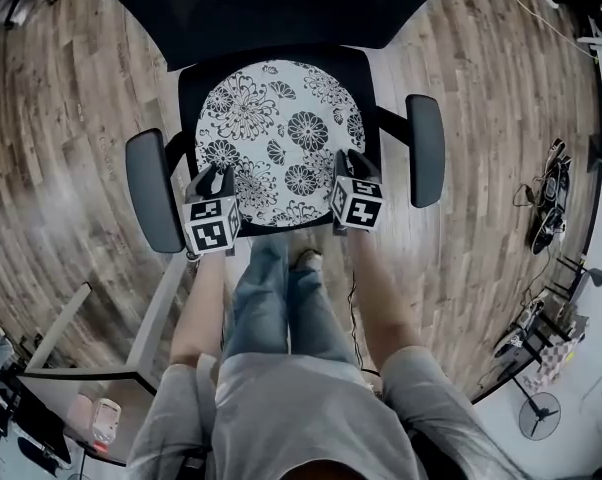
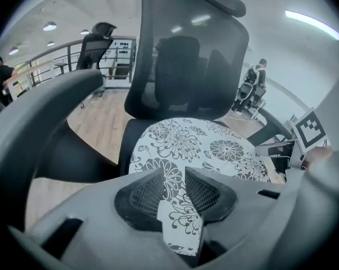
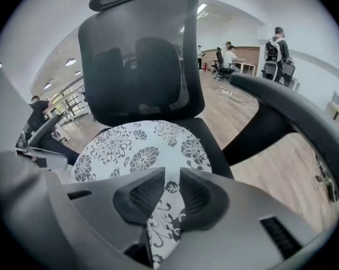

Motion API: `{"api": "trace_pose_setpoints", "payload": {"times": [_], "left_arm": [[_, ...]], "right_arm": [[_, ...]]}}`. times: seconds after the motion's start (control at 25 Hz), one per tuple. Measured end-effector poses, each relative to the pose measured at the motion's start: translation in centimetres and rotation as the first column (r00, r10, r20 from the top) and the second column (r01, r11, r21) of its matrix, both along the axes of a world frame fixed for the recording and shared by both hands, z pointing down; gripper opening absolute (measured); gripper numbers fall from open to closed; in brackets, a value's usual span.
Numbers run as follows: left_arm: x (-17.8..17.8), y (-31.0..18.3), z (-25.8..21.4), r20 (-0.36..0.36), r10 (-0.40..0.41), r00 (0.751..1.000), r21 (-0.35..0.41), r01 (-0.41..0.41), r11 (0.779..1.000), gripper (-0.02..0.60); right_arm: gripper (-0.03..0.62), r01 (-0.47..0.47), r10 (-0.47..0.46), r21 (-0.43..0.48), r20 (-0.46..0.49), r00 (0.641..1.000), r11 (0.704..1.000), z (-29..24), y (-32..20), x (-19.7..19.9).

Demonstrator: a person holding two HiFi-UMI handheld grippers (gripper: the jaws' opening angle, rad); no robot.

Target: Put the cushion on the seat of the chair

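Observation:
A round white cushion (image 1: 278, 140) with black flower prints lies flat on the black seat (image 1: 193, 78) of an office chair. My left gripper (image 1: 213, 183) is shut on the cushion's near left edge. My right gripper (image 1: 347, 162) is shut on its near right edge. In the left gripper view the cushion (image 2: 192, 145) runs between the black mesh pads (image 2: 146, 194), with the mesh backrest (image 2: 186, 55) behind. In the right gripper view the cushion (image 3: 133, 151) is likewise pinched between the pads (image 3: 195, 198), in front of the backrest (image 3: 141, 66).
The chair's grey armrests (image 1: 151, 190) (image 1: 426, 148) flank the seat just outside my grippers. The floor is wood plank. A pale table frame (image 1: 101, 348) stands at the lower left. Cables and gear (image 1: 551, 198) lie at the right. People stand far off (image 3: 276, 49).

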State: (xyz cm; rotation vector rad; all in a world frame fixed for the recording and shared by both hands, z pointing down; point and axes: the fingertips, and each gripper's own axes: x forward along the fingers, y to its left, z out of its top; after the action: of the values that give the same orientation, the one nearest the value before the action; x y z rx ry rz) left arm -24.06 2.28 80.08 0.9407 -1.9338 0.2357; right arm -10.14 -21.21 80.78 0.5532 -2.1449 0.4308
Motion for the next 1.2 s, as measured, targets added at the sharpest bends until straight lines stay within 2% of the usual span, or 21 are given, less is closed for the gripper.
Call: {"api": "trace_pose_setpoints", "payload": {"times": [0.08,0.12,0.28,0.72,1.0,1.2], "left_arm": [[0.0,0.2,-0.8,0.027,-0.004,1.000,0.002,0.004,1.000,0.099],[0.0,0.4,-1.2,0.039,-0.007,0.999,0.004,0.007,1.000,0.068],[0.4,1.0,-2.9,0.079,-0.015,0.997,0.021,0.013,1.000,0.021],[2.6,2.1,-8.5,0.172,0.023,0.985,0.095,-0.040,0.995,0.012],[4.8,2.0,-13.9,0.231,0.068,0.971,0.178,-0.111,0.978,0.012],[6.1,2.6,-17.7,0.272,0.053,0.961,0.215,-0.115,0.970,0.012]], "right_arm": [[0.058,-0.005,0.005,0.010,0.031,0.999,1.000,-1.0,0.0,-0.1],[0.052,0.001,-0.001,0.010,0.046,0.999,1.000,-1.5,0.2,-0.2],[0.025,0.051,-0.052,0.019,0.084,0.995,0.999,-3.4,1.3,-0.5],[0.020,0.157,-0.170,0.084,0.180,0.969,0.984,-9.4,4.5,0.3],[0.020,0.184,-0.211,0.124,0.261,0.942,0.975,-14.4,6.3,1.2],[0.020,0.199,-0.244,0.168,0.316,0.917,0.966,-18.3,7.4,2.0]]}}
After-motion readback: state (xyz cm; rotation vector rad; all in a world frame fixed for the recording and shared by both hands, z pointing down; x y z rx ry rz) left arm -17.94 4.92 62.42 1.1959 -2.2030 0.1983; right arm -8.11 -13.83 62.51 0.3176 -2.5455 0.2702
